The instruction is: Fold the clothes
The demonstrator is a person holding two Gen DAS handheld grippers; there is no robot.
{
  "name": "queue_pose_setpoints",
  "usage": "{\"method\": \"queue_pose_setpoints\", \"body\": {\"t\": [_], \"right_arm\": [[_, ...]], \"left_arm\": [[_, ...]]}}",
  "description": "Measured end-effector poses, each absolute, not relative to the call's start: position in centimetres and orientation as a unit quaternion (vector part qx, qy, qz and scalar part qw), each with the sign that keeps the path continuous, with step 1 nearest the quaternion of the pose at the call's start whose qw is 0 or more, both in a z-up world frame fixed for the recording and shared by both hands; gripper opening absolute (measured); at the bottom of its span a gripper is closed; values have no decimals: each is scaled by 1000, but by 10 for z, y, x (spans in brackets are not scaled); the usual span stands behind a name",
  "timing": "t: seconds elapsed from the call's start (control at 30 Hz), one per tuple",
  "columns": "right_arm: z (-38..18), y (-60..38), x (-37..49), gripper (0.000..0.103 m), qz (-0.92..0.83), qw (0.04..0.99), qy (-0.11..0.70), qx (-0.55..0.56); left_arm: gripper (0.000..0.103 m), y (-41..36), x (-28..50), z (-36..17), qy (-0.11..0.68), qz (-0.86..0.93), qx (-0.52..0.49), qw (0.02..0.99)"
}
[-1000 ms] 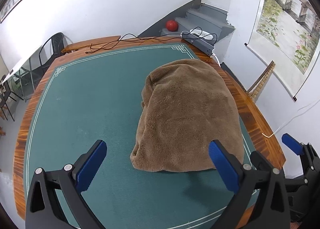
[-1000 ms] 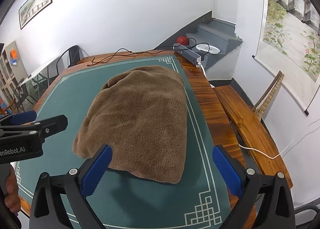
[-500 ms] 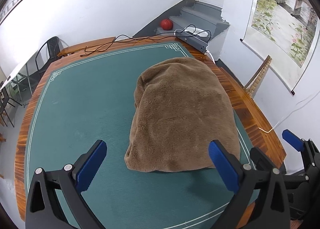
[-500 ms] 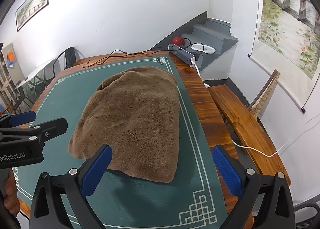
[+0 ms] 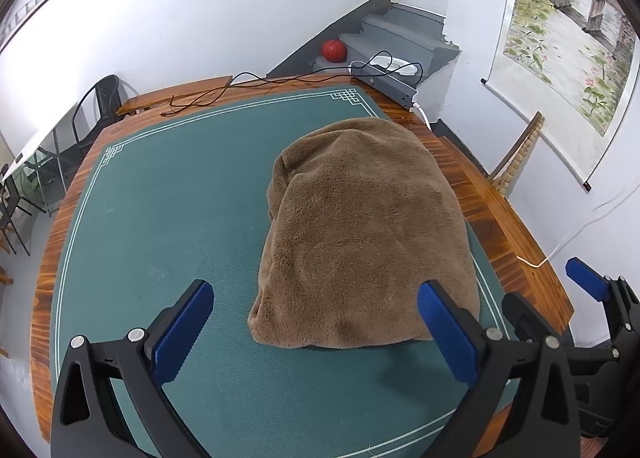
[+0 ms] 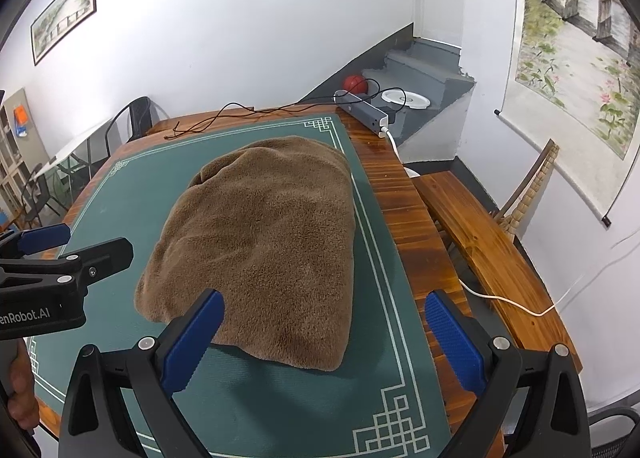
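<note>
Your left tongs gape wide above the green mat, holding nothing; your right tongs are spread just as wide and empty. Just past both sets of tips lies the brown fleece garment, folded into a thick pad on the mat's right half. Beyond it, a power strip sits at the table's far corner.
</note>
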State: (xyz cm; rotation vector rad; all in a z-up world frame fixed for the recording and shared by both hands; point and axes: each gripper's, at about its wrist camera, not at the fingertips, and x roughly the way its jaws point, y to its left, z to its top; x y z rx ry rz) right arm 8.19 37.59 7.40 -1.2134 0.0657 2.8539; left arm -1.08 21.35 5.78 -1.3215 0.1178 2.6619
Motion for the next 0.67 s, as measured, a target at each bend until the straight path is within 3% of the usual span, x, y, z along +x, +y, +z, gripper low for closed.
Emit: {"method": "queue_pose_setpoints", "body": {"t": [0.67], "right_arm": [[69, 374, 80, 102, 918, 20, 22, -395]], "left_arm": [[102, 211, -8, 59, 47, 905, -416, 76]]}}
